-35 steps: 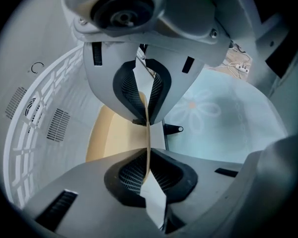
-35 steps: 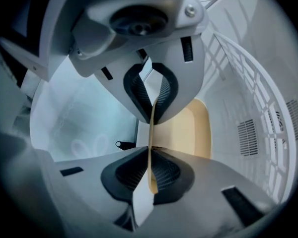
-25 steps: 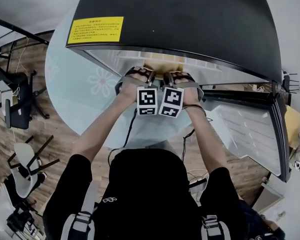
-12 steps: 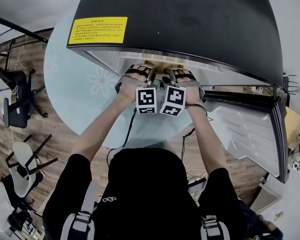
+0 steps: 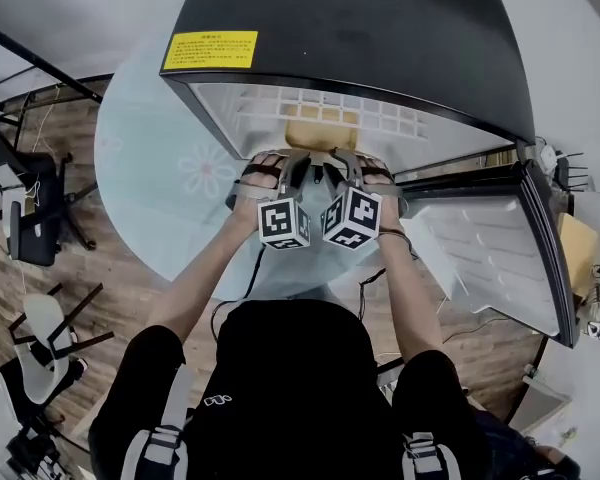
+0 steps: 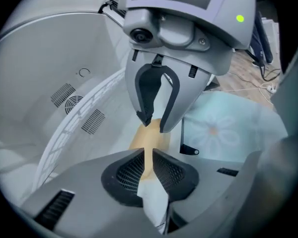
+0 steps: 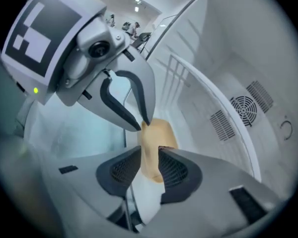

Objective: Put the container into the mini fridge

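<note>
The head view looks steeply down past the person's own shoulders and arms onto the black top of the mini fridge [image 5: 360, 38], its open door [image 5: 500, 248] at the right and the round table [image 5: 150, 168], all from well above. The left gripper view sits close behind the left gripper [image 6: 149, 165], low down, facing into the white fridge interior, with the right gripper [image 6: 154, 123] filling its upper half at close range. The right gripper view mirrors it from the other side. All three views share the tan container [image 5: 320, 133] on the wire shelf [image 5: 270, 108], and each gripper view takes in the opposite gripper
</note>
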The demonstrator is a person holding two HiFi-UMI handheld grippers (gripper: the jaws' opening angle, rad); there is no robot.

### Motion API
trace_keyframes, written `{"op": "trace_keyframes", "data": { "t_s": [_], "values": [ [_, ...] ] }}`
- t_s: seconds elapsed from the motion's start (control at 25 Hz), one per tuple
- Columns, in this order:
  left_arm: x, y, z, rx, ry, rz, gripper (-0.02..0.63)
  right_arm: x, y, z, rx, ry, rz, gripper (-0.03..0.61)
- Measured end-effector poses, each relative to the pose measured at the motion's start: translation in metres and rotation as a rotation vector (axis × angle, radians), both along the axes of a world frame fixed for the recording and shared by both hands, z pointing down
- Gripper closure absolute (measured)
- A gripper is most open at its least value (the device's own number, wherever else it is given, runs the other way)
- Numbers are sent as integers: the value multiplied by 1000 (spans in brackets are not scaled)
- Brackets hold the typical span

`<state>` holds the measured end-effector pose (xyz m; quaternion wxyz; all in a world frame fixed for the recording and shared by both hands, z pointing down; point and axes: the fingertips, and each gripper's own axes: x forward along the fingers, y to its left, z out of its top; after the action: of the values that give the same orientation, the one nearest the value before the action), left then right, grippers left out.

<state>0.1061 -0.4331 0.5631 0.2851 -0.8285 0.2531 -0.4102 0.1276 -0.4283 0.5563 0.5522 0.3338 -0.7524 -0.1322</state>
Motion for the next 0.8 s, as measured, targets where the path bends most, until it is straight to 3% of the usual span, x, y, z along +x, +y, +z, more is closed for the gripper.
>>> {"op": "trace_keyframes", "data": {
  "t_s": [0.28,0.52,0.8],
  "values": [
    [-12,19,-42,23,191,-112,598,1,27,-42,103,-243,135,512],
    [-22,41,-56,-77,400,-231,598,6,49,-66,175,-426,236,571],
    [-29,64,-87,-93,592,-292,598,3,72,-87,204,-698,339,572]
  ]
}}
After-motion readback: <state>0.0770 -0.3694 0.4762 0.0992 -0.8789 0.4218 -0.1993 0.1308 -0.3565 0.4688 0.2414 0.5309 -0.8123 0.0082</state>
